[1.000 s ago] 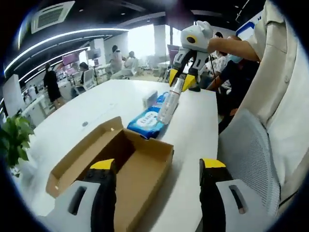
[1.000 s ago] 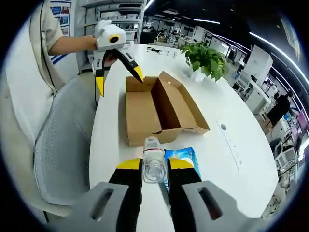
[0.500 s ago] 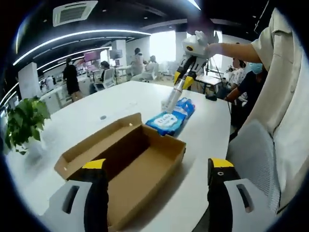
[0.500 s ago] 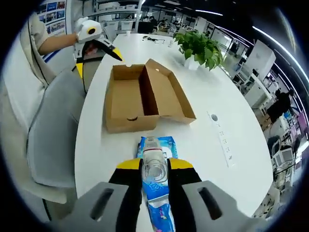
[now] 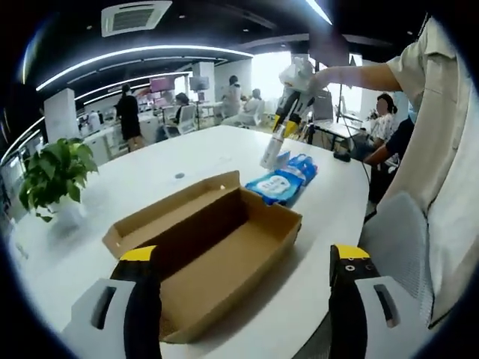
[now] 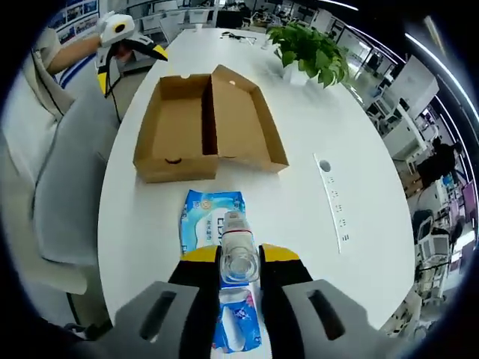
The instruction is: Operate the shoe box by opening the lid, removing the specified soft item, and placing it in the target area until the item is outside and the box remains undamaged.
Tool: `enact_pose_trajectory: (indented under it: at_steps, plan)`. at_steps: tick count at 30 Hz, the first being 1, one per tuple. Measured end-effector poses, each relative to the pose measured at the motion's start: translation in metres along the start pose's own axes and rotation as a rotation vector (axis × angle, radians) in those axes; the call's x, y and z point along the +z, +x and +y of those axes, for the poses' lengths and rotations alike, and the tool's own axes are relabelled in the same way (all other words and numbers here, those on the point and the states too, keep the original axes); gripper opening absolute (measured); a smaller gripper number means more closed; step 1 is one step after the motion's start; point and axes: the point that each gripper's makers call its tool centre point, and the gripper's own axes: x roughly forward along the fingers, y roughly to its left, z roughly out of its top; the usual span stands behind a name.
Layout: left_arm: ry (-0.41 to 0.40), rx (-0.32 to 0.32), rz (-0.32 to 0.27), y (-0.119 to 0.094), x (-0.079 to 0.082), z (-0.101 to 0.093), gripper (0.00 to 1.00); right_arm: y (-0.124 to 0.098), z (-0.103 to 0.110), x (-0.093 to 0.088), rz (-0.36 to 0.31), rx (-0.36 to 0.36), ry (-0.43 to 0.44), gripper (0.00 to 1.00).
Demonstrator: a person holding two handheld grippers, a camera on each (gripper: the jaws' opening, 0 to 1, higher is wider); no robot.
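Bottle [image 6: 239, 250] of clear plastic sits pinched between the jaws of my right gripper [image 6: 239, 262], held around its body with the capped end pointing away from me; it looks light and rigid but smooth, so I judge a firm mid-body hold is safest against slipping. Below it on the white bench [image 6: 352, 149] lies a blue soft pack [image 6: 213, 221], just beside the opened shoe box [image 6: 206, 127], whose lid is folded flat. My left gripper [image 5: 243, 262] hangs wide and empty over the near end of the box
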Motion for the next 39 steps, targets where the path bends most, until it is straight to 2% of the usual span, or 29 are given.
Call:
enact_pose_trajectory:
  at_steps: [4, 10, 19, 30, 39]
  plan:
    - [-0.002, 0.016, 0.009, -0.004, -0.004, 0.004, 1.00, 0.005, -0.016, -0.005, 0.034, 0.007, 0.005, 0.17]
    - [-0.011, 0.040, 0.020, -0.009, -0.008, 0.010, 1.00, 0.013, -0.030, -0.013, 0.108, 0.023, -0.037, 0.17]
    - [-0.039, 0.071, 0.026, -0.015, -0.015, 0.020, 1.00, 0.039, -0.034, -0.025, 0.222, 0.075, -0.110, 0.17]
    - [-0.073, 0.093, 0.047, -0.021, -0.027, 0.025, 1.00, 0.068, -0.042, -0.029, 0.259, 0.090, -0.116, 0.17]
    - [-0.089, 0.102, 0.071, -0.023, -0.036, 0.027, 1.00, 0.084, -0.045, -0.038, 0.306, 0.092, -0.114, 0.17]
